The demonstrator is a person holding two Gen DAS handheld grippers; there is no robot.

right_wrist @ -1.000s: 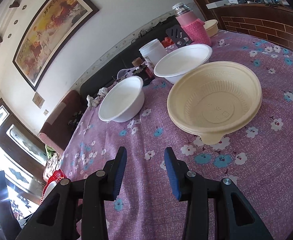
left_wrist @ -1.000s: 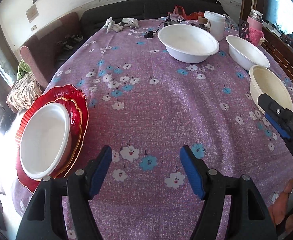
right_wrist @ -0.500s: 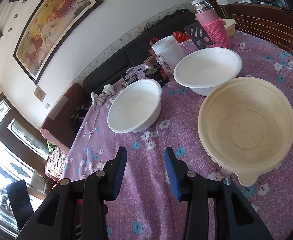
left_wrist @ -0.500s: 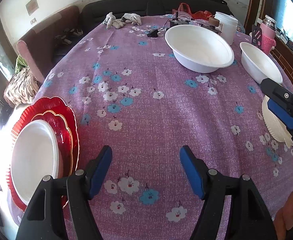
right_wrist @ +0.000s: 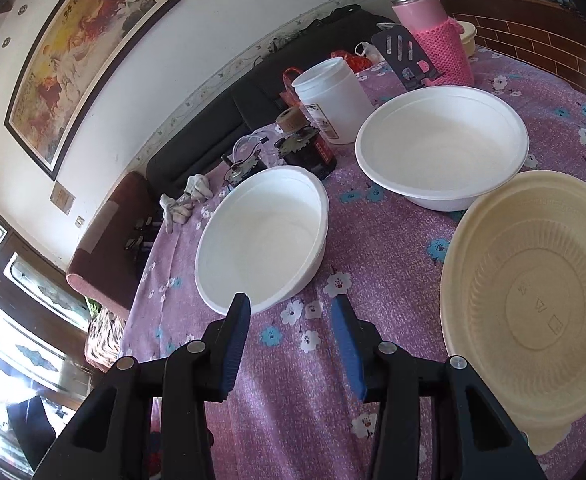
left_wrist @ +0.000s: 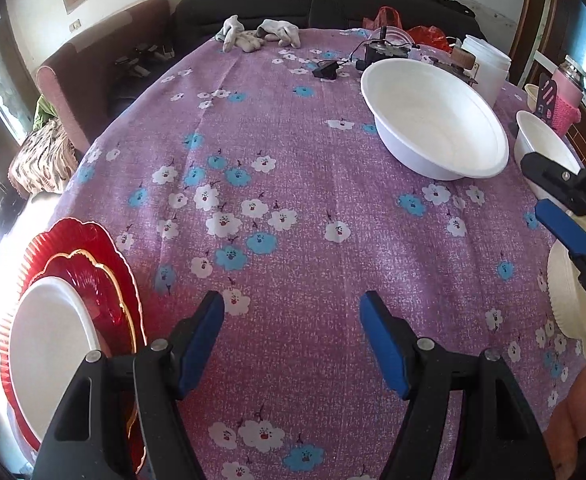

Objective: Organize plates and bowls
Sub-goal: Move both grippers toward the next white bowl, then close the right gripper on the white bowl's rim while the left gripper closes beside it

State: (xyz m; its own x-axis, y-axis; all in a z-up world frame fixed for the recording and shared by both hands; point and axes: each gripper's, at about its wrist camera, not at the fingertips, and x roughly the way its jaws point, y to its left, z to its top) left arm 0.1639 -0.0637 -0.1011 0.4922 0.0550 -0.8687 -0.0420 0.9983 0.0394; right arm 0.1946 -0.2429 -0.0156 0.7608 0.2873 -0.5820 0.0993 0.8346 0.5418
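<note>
1. Bowls everywhere: the near white bowl (right_wrist: 263,240) sits right ahead of the right tongs (right_wrist: 291,342), its rim just past the left blue pad, not between the pads. Those jaws have just been opening and hold nothing.
2. Judging by the look, this bowl is thin foam or pulp: very light, slightly flexible, easy to dent, with a matte surface that should not slip. The rolled rim nearest the tongs looks like the best place to pinch, one pad inside the wall and one outside.
3. Beyond the near white bowl, further right, stands the second white bowl (right_wrist: 443,146); right of the near bowl, the ribbed cream bowl (right_wrist: 533,300) sits close by. Gaps between the three are narrow.
4. Behind the near white bowl: a white jar (right_wrist: 331,100), a dark bottle (right_wrist: 313,152) and small clutter. A lift should come up and back, not forward.
5. Left tongs (left_wrist: 291,338) hang open and empty over bare purple tablecloth (left_wrist: 293,208).
6. Left of the near white bowl, far across the tabletop at its edge, red plates (left_wrist: 89,264) are stacked with a white bowl (left_wrist: 49,344) on top. That stack overhangs near the rim, so I'd set down gently.
7. Wide clear cloth lies between the near white bowl and the stack: easy carrying room.
</note>
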